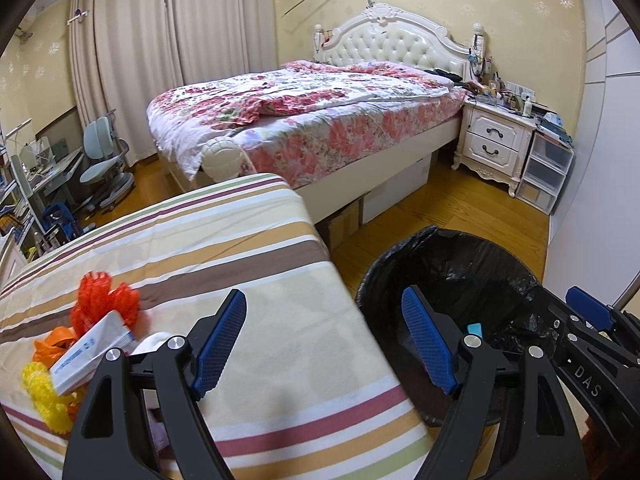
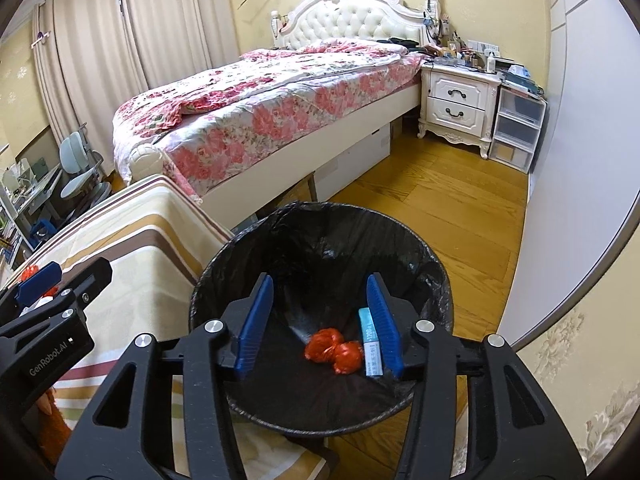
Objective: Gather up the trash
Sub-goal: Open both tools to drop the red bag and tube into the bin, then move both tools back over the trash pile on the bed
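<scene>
At lower left of the left view, I'm eyeing the box (image 1: 90, 354), nearest my left gripper (image 1: 324, 344); both grippers, right gripper (image 2: 320, 320) included, are gaping empty.

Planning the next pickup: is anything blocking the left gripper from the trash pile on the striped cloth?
Nothing visible does. The left gripper is open and empty, and the white box lies on the striped cloth just to its left.
</scene>
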`<state>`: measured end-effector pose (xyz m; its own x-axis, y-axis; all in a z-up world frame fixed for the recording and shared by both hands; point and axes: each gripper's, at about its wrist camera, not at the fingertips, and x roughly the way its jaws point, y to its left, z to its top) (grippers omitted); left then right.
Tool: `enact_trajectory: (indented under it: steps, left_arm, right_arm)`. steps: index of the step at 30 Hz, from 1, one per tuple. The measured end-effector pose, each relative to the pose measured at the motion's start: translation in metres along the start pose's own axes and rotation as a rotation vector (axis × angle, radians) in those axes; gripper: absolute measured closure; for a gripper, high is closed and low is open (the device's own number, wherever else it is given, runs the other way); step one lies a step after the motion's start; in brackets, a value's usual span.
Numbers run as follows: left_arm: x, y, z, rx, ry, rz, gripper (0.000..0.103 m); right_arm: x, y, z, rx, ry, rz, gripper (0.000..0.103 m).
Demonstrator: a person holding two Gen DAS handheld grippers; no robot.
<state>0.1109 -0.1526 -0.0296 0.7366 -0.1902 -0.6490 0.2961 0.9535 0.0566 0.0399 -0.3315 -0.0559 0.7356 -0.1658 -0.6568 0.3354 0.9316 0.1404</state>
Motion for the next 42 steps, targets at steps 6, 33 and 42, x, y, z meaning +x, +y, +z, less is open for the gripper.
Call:
enact_trajectory:
  steps: [6,33,42]
  left_arm:
    - [-0.021,0.026,-0.015,-0.029,0.001,0.048,0.025]
    - [-0.079,0.19,-0.09,-0.279,0.038,0.304,0.024]
    - [-0.068,0.199,-0.091,-0.268,0.045,0.279,0.023]
  right_arm:
    - [-0.015,0.022,-0.012,-0.034,0.005,0.032,0.053]
    - [-0.049,0.168,-0.066,-0.285,0.058,0.252,0.046]
    - [-0.046,0.192,-0.07,-0.32,0.071,0.272,0.045]
